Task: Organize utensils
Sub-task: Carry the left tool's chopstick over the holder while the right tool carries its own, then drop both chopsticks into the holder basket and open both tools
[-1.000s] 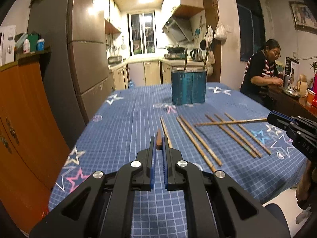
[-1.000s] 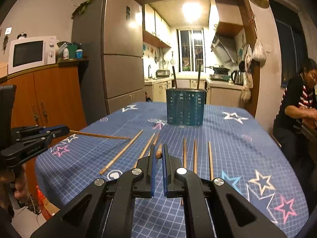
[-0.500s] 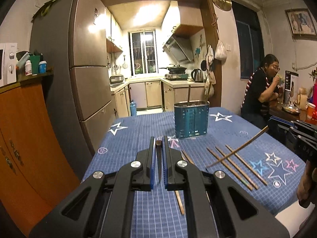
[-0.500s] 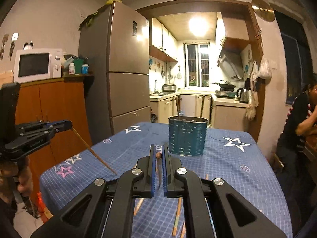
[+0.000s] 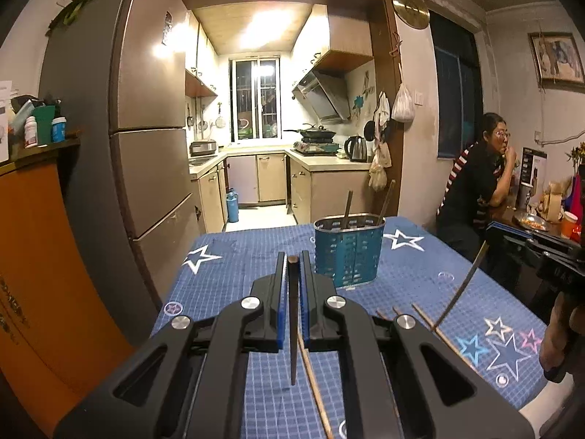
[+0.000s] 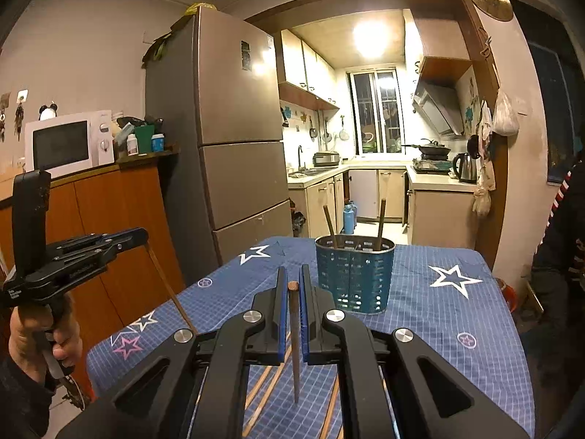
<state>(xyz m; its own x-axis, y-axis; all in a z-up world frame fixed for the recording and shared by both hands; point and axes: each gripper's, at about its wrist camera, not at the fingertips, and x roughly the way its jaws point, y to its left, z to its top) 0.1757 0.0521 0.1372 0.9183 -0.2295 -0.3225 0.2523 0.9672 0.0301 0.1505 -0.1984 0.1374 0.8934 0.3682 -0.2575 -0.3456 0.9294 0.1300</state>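
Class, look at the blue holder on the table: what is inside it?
Two chopsticks stand in the holder, leaning apart, tops above the rim. Dividers show at the rim. Their lower ends and anything at the bottom are hidden by the wall.

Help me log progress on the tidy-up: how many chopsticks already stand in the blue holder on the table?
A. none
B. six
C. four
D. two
D: two dark chopsticks rise above the rim of the blue holder, one toward each side, and the left wrist view shows the same pair; the rest lie on the table or are held in the grippers.
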